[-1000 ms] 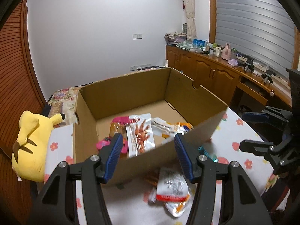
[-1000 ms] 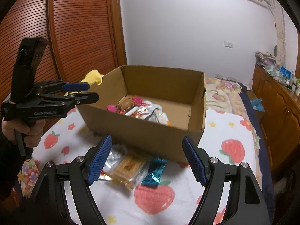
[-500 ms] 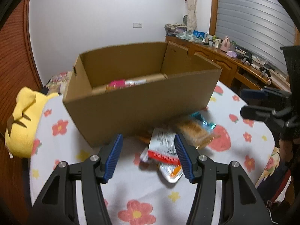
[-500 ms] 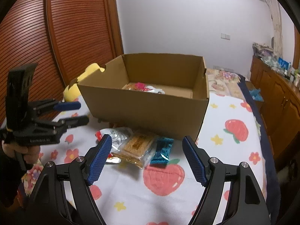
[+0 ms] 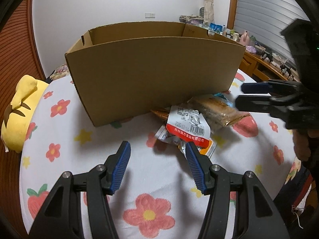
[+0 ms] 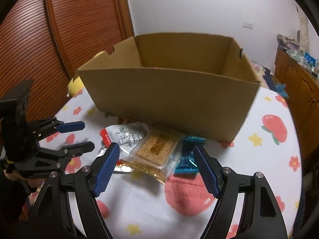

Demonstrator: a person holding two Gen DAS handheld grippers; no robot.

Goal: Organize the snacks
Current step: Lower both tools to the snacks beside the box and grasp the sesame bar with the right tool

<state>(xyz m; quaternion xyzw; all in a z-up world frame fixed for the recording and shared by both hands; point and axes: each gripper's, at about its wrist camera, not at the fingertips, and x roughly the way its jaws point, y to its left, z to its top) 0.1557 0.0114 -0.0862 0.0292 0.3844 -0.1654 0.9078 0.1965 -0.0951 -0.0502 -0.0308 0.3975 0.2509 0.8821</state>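
Cardboard box (image 5: 155,73) mid-table; snack packets (image 6: 151,149) against its near wall, awaiting pickup; left gripper (image 5: 157,165) and right gripper (image 6: 156,167) gape empty.

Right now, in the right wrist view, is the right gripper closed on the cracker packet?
No: the right gripper stands open with its fingers apart, and the cracker packet lies free on the tablecloth.

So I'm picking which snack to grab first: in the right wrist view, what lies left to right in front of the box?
Left gripper → silver packet → cracker pack → blue packet.
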